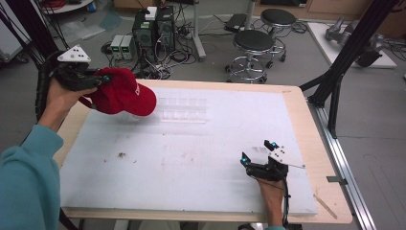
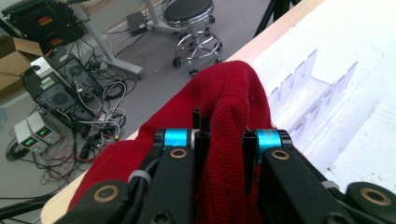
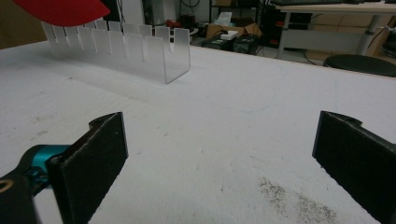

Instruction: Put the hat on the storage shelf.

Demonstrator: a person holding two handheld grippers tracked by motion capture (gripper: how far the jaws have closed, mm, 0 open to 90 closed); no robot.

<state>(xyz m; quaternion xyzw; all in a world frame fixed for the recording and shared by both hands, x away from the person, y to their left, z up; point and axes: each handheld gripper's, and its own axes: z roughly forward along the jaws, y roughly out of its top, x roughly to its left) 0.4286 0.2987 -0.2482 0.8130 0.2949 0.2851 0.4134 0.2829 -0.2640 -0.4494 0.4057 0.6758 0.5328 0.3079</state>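
Grey floor (image 1: pixel 297 72), black stools (image 1: pixel 253 43), computers (image 1: pixel 153 28).

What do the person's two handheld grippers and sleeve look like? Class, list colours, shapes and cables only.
Both the left gripper and the right gripper are black with two flat jaws, blue metal collars near the jaws and brass-coloured pivot rings. Each carries a grey three-cornered plate with dark dots on top. A black cable trails from the right one. The left arm wears a teal sleeve.

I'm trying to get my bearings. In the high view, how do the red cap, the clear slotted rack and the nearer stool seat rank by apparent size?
1. Red cap, raised nearer the camera, which inflates it.
2. Clear slotted rack.
3. Nearer stool seat, farther off.
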